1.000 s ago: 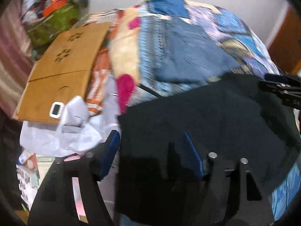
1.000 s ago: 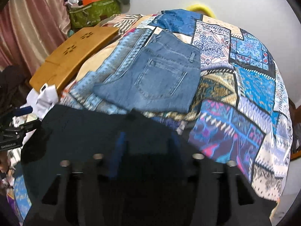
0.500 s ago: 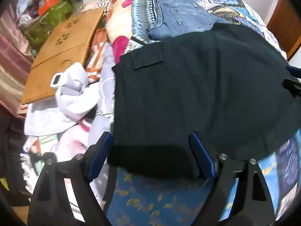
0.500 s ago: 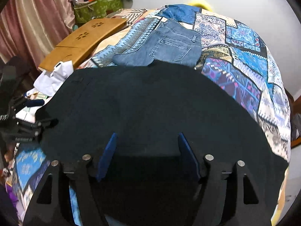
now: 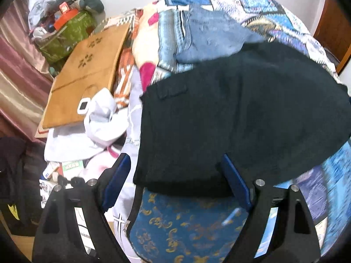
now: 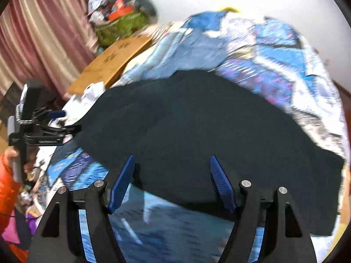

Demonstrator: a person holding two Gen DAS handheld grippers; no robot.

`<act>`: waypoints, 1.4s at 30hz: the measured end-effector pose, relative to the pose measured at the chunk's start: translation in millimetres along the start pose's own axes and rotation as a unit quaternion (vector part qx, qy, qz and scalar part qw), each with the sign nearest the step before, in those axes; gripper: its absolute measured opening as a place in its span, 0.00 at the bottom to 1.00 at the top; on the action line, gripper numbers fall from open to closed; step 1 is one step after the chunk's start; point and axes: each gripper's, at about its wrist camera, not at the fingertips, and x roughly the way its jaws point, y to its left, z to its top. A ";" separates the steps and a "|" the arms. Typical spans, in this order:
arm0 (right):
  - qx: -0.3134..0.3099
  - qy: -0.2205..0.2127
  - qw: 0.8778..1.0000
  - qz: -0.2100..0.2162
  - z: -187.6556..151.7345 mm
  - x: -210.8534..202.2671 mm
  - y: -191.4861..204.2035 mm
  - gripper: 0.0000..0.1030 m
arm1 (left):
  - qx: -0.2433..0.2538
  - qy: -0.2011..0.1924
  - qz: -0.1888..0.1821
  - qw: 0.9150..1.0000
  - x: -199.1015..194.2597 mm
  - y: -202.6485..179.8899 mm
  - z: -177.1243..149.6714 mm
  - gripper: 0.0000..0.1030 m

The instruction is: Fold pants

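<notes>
a pair of dark, near-black pants (image 5: 241,118) lies spread flat on a bed covered by a blue patchwork quilt (image 5: 274,6). in the left wrist view the pants fill the middle and right of the frame, with a small flap, perhaps a pocket, near the far left corner. their near edge lies over blue fabric with a gold floral print (image 5: 179,225).

the left gripper (image 5: 177,186) sits just at the near edge of the pants with its two blue-padded fingers spread wide apart and nothing between them. the right gripper (image 6: 173,182) is at the near edge too, its blue fingers also wide apart and holding nothing. in the right wrist view the pants (image 6: 197,131) stretch across the whole middle, and the left gripper (image 6: 65,129) shows at the far left beside the pants' edge, held by a hand (image 6: 13,155) with an orange sleeve.

beyond the pants lies a pair of folded blue jeans (image 5: 210,39) on the quilt, touching or just behind the dark pants. to the left are a flat brown wooden board (image 5: 87,76), crumpled white cloth (image 5: 101,118), and a green bag (image 5: 68,35) stuffed with clutter. pink striped curtains (image 6: 43,32) hang at the left. both views are somewhat blurred.
</notes>
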 end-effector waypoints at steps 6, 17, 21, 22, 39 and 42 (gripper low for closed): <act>0.067 -0.040 0.994 -0.080 -6.4 -33.2 -81.3 0.65 | 0.020 -0.022 -0.003 1.000 -8.0 -44.7 35.6 0.89; 0.229 -0.029 0.958 -0.167 -49.1 -41.9 -238.0 0.65 | 0.061 -0.039 -0.020 0.997 10.5 -129.4 97.1 0.89; 0.247 -0.032 0.953 -0.172 -52.6 -33.2 -269.4 0.65 | 0.077 -0.032 -0.028 0.996 23.6 -151.5 112.3 0.89; 0.251 -0.033 0.952 -0.173 -52.7 -31.4 -277.0 0.65 | 0.081 -0.030 -0.027 0.996 27.5 -156.2 114.8 0.89; 0.175 -0.016 0.962 -0.209 -28.5 0.8 -292.2 0.11 | 0.070 -0.031 -0.018 0.997 46.8 -168.6 117.2 0.98; 0.172 -0.003 0.960 -0.219 -23.8 1.4 -293.6 0.14 | 0.071 -0.032 -0.014 0.997 45.0 -169.3 114.1 0.98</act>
